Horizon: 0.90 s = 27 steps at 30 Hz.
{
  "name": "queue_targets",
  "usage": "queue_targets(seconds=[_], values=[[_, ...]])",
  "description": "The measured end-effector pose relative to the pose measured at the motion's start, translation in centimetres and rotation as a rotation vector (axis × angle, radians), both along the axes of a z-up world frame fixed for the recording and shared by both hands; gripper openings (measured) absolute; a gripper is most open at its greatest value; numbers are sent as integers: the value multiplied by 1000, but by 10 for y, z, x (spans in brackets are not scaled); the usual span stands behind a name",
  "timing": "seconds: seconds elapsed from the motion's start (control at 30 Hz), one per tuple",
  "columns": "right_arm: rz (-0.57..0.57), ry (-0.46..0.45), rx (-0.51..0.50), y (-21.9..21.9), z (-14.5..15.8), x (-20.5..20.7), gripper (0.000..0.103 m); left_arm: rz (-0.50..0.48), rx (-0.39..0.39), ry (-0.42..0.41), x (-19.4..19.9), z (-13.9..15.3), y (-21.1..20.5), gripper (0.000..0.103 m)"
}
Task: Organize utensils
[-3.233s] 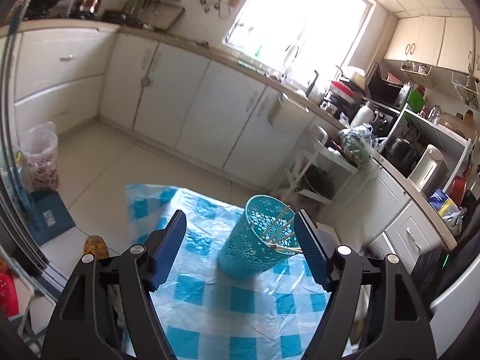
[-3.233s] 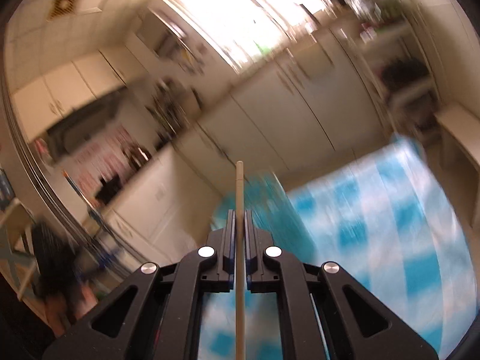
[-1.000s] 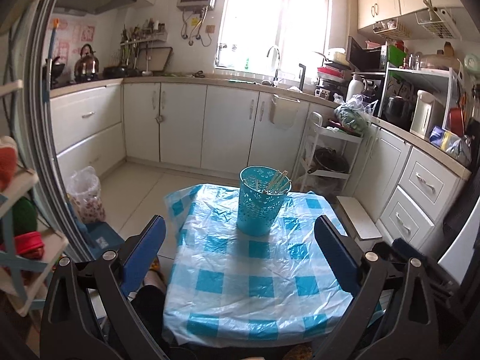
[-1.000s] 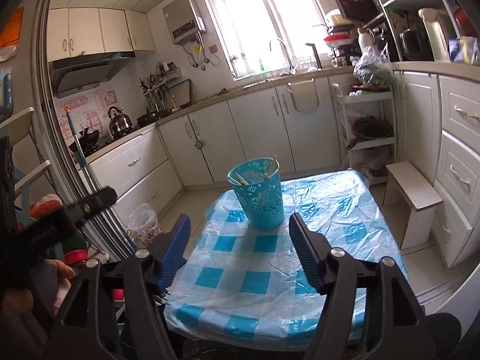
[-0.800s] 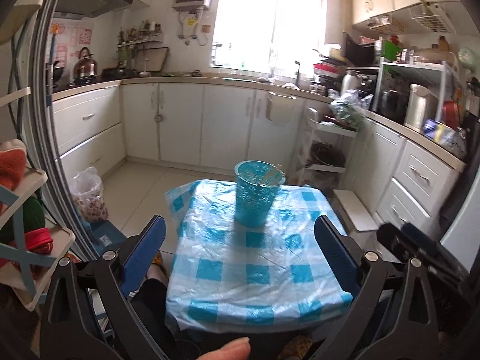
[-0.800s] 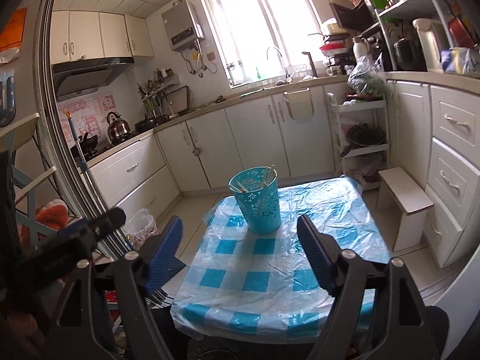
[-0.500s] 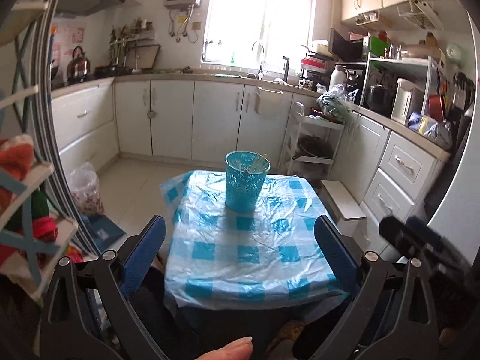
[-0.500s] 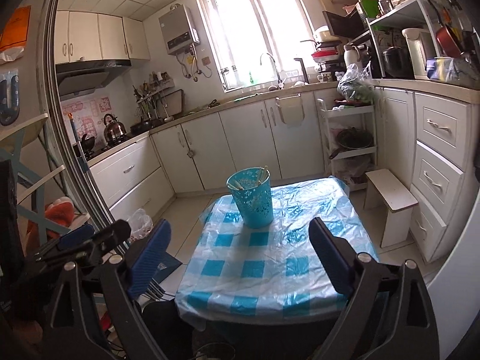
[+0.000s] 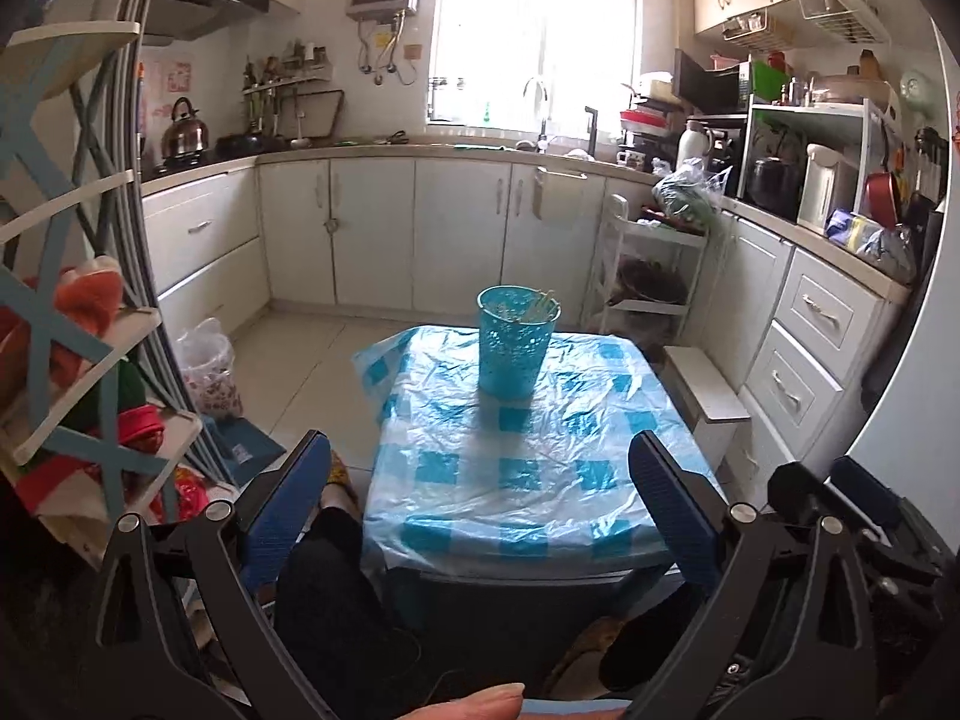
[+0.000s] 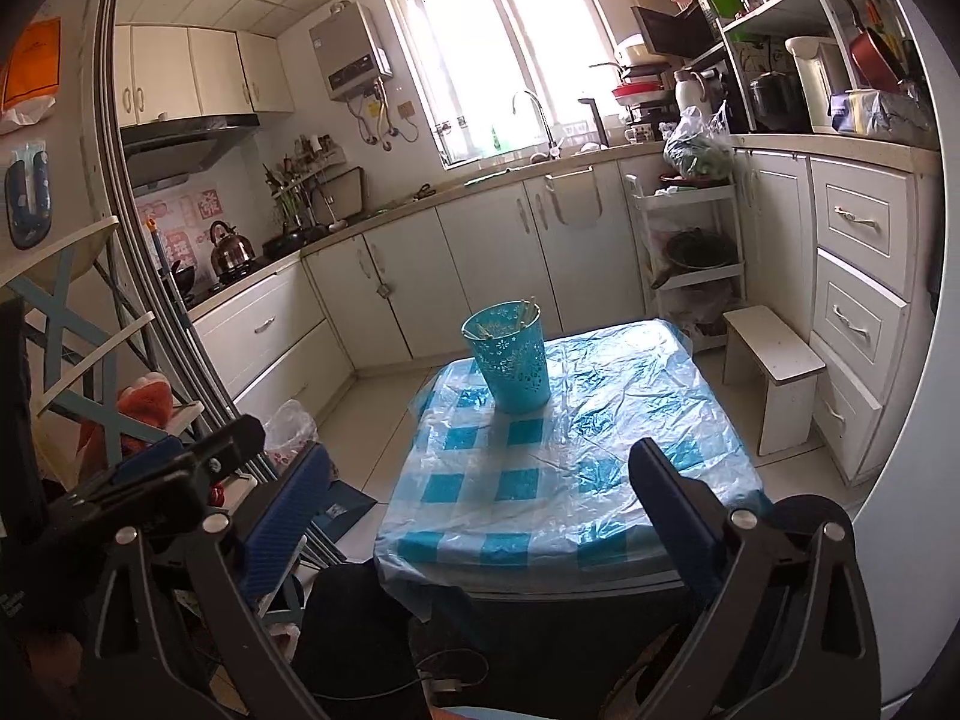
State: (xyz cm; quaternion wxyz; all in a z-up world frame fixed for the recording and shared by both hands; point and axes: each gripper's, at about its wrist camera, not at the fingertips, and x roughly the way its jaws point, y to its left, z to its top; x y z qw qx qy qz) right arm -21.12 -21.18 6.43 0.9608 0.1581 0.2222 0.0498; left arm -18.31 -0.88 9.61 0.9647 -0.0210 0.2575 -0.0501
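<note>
A teal perforated holder [image 9: 517, 341] stands upright near the far edge of a small table with a blue-and-white checked cloth [image 9: 528, 468]. Wooden chopsticks [image 9: 543, 304] stick out of its rim. The holder also shows in the right wrist view [image 10: 510, 355], with chopsticks [image 10: 523, 313] inside. My left gripper [image 9: 480, 498] is open and empty, held back from the table's near edge. My right gripper [image 10: 477, 498] is open and empty, also back from the near edge. The left gripper's body shows at the left of the right wrist view [image 10: 162, 480].
White cabinets [image 9: 384, 240] line the back and right walls. A white stool [image 10: 771, 360] stands right of the table. A blue-and-white shelf rack [image 9: 66, 324] is at the left. A bagged bin [image 9: 210, 366] sits on the floor. My legs [image 9: 336, 588] are below the near edge.
The right gripper let go of the chopstick it held; chopsticks now stand in the holder. Both grippers have opened wide and pulled back and up from the table.
</note>
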Motion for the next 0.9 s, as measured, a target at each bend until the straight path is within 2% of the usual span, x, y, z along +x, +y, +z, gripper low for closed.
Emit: queue_targets(seconds=[0.9], values=[[11,-2,-1,0,-1,-13,96,27,14,0,-6,4,0,95]])
